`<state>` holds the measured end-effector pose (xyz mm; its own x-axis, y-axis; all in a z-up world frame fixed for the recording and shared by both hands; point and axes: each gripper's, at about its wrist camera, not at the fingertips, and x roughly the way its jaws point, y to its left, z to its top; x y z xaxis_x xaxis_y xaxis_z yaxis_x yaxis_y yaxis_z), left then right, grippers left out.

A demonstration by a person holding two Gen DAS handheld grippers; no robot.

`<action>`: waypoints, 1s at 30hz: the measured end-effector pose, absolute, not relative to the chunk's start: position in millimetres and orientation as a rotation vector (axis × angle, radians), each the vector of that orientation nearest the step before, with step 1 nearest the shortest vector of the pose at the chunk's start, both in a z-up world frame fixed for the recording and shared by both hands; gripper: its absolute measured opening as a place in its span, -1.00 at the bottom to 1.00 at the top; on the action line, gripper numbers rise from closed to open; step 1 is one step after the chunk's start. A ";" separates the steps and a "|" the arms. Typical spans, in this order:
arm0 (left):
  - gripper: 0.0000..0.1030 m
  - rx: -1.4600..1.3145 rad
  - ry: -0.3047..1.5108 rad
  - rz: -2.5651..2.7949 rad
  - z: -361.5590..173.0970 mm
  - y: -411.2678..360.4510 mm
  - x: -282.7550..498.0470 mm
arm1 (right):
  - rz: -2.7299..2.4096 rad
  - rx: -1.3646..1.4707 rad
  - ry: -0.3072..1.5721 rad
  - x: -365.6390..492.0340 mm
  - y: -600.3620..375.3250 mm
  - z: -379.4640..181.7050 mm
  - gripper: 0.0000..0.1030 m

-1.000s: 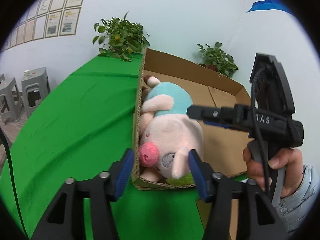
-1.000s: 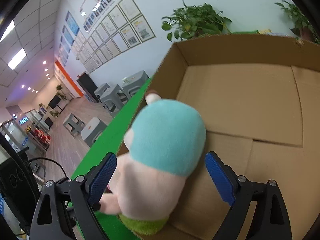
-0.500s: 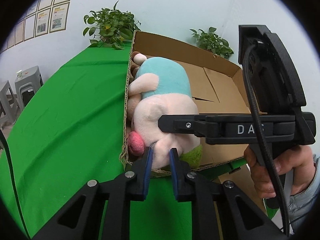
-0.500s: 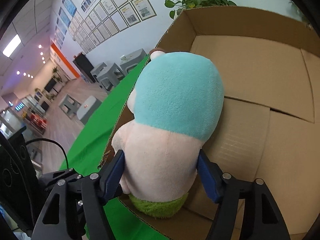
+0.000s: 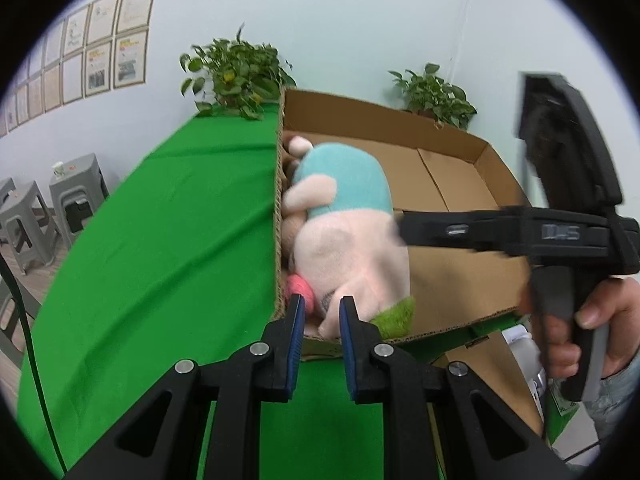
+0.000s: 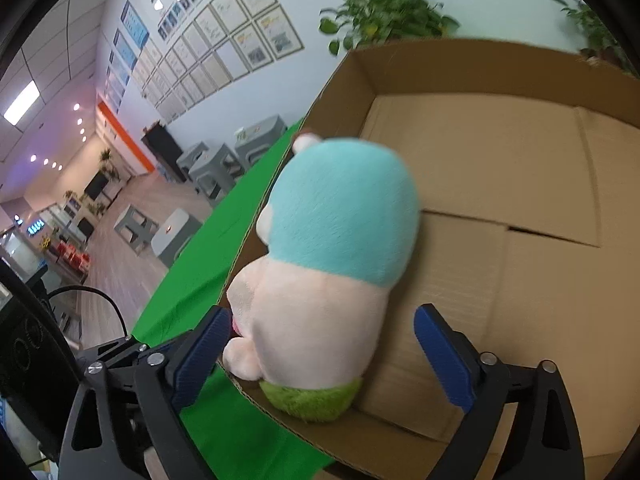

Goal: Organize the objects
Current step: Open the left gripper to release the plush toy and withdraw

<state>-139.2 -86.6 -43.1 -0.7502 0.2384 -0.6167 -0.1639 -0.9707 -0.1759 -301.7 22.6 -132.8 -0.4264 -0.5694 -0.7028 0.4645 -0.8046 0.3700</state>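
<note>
A plush pig (image 5: 352,248) with a pink body, teal back and green base lies in the open cardboard box (image 5: 400,114) against its left wall. My left gripper (image 5: 320,312) is shut, hovering just before the box's near wall, with nothing seen held. My right gripper (image 6: 320,320) straddles the pig (image 6: 320,280) from behind. Its jaws are opening, and the blue pads (image 6: 440,360) stand off the plush on both sides. In the left wrist view, one right finger (image 5: 448,229) reaches in over the box, held by a person's hand (image 5: 592,320).
The box (image 6: 500,60) stands on a green tablecloth (image 5: 160,240), whose left edge drops to the floor. Two potted plants (image 5: 236,76) (image 5: 432,96) stand behind the box. Grey stools (image 5: 76,196) are at the far left. Another cardboard piece (image 5: 492,368) lies at the lower right.
My left jaws came together from half open. My right jaws closed against the pig half a second ago and have spread off it again. The pig now lies further along the box's left wall.
</note>
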 end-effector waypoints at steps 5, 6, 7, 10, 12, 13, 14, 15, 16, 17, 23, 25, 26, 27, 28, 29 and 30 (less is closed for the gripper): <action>-0.51 -0.925 -0.101 2.836 -26.7 -81.3 -132.9 | -2.355 1.024 -0.134 -265.0 64.0 -102.8 0.99; -0.22 -0.910 -0.087 2.855 -23.7 -78.4 -131.2 | -2.386 1.003 -0.115 -254.0 71.9 -98.0 0.99; 0.10 -0.877 -0.076 2.885 -19.4 -74.5 -127.6 | -2.402 0.993 -0.107 -250.0 79.7 -94.5 0.99; 0.57 -0.804 -0.087 2.958 -9.8 -66.6 -119.8 | -2.486 0.948 -0.081 -222.9 102.5 -84.5 0.99; 0.57 -0.784 -0.100 2.968 -4.2 -62.5 -116.3 | -2.521 0.927 -0.088 -203.0 118.5 -77.2 0.99; 0.57 -0.779 -0.103 2.965 -2.0 -60.3 -115.0 | -2.531 0.921 -0.098 -197.8 127.0 -75.6 0.99; 0.57 -0.773 -0.099 2.964 1.5 -56.3 -113.5 | -2.539 0.917 -0.113 -186.0 146.2 -73.0 0.99; 0.57 -0.767 -0.090 2.965 4.2 -52.3 -112.1 | -2.547 0.912 -0.129 -178.2 157.4 -71.3 0.99; 0.57 -0.752 -0.070 2.967 8.4 -46.7 -108.9 | -2.553 0.906 -0.142 -169.5 169.3 -69.1 0.99; 0.57 -0.744 -0.057 2.968 10.7 -43.1 -106.0 | -2.559 0.900 -0.159 -170.9 174.5 -68.6 0.99; 0.57 -0.743 -0.050 2.969 20.6 -21.2 -89.5 | -2.553 0.893 -0.172 -136.5 201.8 -65.9 0.99; 0.57 -0.754 -0.044 2.972 21.9 -14.9 -81.8 | -2.549 0.891 -0.161 -125.3 205.5 -65.6 0.99; 0.57 -0.751 -0.042 2.971 22.4 -12.7 -78.0 | -2.549 0.889 -0.155 -119.3 207.9 -64.9 0.99; 0.57 -0.746 -0.042 2.970 23.1 -10.5 -74.1 | -2.549 0.883 -0.150 -112.9 209.8 -64.6 0.99; 0.57 -0.741 -0.041 2.971 24.0 -8.5 -69.5 | -2.549 0.876 -0.148 -107.6 211.8 -63.8 0.99; 0.57 -0.738 -0.041 2.973 24.8 -6.5 -64.4 | -2.549 0.870 -0.147 -101.7 214.0 -62.7 0.99; 0.57 -0.736 -0.042 2.974 25.1 -4.1 -59.9 | -2.552 0.863 -0.150 -94.1 216.7 -61.5 0.98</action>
